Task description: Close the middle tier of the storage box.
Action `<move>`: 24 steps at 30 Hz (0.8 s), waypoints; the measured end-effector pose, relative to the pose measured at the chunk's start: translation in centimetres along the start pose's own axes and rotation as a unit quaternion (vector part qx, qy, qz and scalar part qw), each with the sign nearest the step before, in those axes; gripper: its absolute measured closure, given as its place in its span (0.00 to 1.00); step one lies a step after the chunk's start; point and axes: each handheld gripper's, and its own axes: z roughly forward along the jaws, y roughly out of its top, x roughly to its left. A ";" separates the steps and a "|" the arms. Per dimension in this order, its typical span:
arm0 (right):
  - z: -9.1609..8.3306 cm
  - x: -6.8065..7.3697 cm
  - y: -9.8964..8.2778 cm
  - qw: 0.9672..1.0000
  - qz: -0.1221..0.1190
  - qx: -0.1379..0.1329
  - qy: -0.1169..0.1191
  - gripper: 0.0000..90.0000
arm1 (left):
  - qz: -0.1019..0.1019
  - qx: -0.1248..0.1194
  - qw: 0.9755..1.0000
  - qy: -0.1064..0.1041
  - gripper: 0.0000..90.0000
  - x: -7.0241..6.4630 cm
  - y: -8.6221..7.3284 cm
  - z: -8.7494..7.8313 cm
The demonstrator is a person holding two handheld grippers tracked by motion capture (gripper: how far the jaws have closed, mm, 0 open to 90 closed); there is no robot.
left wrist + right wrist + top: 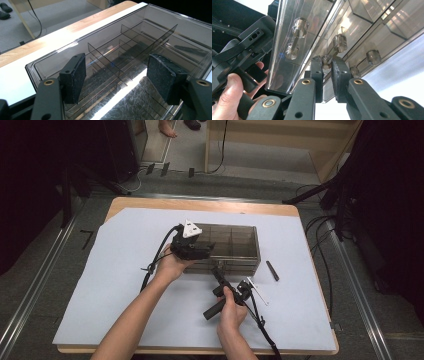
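Forearms entered from the bottom of the high view, each hand carrying a gripper over a white sheet [125, 285] that covered a wooden table [150, 204]. Left gripper [197, 251] lay at the left end of a smoky clear box [235, 249], which stood near the middle of the sheet, slightly toward its far edge. Its jaws stood wide apart and pressed on nothing; in the left gripper view the left gripper [117, 75] looked down into the box [160, 27], one pad on either side of a thin divider [105, 62], neither pad seen touching it. More dividers split the interior into compartments; whether anything lay in them could not be told. A grey three-cornered plate sat on top of this gripper.

Right gripper [216, 271] reached the box's near front wall from below in the high view. In the right gripper view the right gripper [326, 65] was clenched on a small clear latch knob [326, 61] at the seam on the front of the box [287, 50], both pads closed against it. Similar knobs [340, 42] sat along the same front. The left hand [229, 100] and its gripper appeared at the left of that view, beside the box's end.

To the right of the box, a short black bar [272, 270] lay apart from it on the sheet. A thin white strip [257, 291] lay just right of the right hand [231, 312].
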 end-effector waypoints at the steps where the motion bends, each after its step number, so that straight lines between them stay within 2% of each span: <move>1: 0.0 0.0 0.0 1.000 0.003 0.000 -0.001 0.90 | 0.000 0.000 1.000 0.000 0.37 0.0 0.0 0.0; 24: -1.0 -0.1 -0.4 1.000 -0.006 0.006 0.006 0.90 | 0.001 0.002 1.000 0.000 0.37 0.0 0.0 0.0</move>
